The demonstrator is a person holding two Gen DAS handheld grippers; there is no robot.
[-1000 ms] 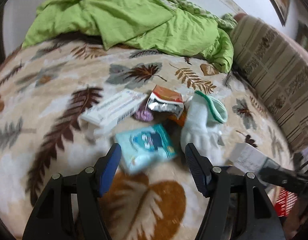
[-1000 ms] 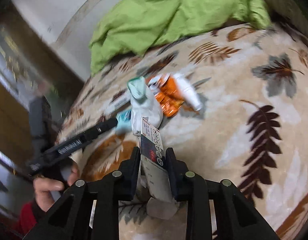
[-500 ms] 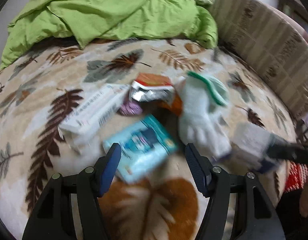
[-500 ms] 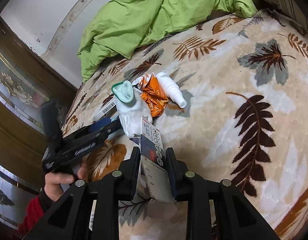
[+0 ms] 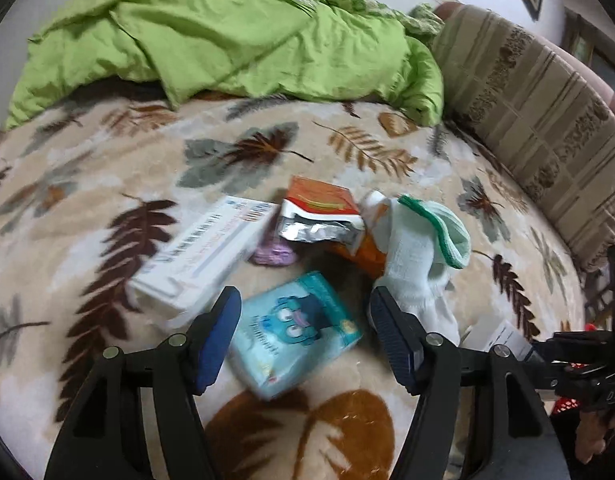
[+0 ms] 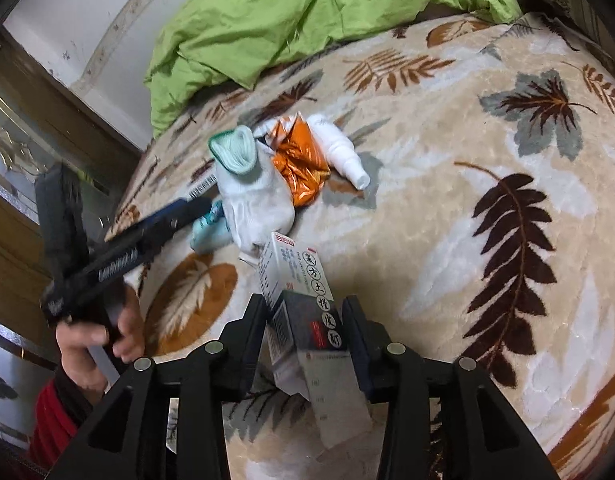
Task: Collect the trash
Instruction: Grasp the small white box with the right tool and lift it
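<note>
Trash lies in a heap on the leaf-patterned bed blanket [image 5: 107, 184]. My left gripper [image 5: 305, 320] is open and hovers over a teal tissue pack [image 5: 295, 330], which lies between its fingers. Behind it are a white carton [image 5: 211, 248], an orange foil packet [image 5: 319, 216], a purple scrap [image 5: 273, 254] and a white sock with green cuff [image 5: 419, 256]. My right gripper [image 6: 305, 328] is shut on a black-and-white medicine box [image 6: 307, 320], held above the blanket. The right wrist view also shows the sock [image 6: 251, 196], an orange wrapper [image 6: 303, 164] and a white bottle [image 6: 339, 152].
A green duvet [image 5: 235, 36] is bunched at the far side of the bed. A striped padded headboard [image 5: 547, 120] runs along the right. The right gripper and its box [image 5: 503, 338] show at the lower right of the left wrist view.
My left gripper has drawn closer over the teal tissue pack. My right gripper has kept hold of the medicine box, with the box now tilted a bit more to the left.
</note>
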